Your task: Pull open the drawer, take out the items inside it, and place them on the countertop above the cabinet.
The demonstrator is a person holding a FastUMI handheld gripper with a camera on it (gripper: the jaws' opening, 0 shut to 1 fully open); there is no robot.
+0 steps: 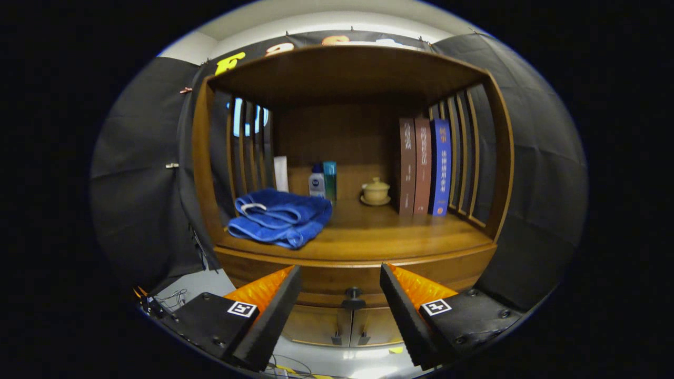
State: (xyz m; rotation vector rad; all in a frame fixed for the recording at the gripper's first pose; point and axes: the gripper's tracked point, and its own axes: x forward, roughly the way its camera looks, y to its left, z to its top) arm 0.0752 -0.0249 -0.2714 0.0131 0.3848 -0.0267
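Wooden drawer [363, 273] is stiff and likely heavy to slide; take hold at its small dark knob [353, 293] (the only purchase). The claw [341, 287] is wide open and empty, knob just beyond its fingers.

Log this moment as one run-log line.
gripper: open, empty | drawer knob: between fingers, beyond tips | drawer: closed | countertop: blue towel, bottles, lidded cup, books
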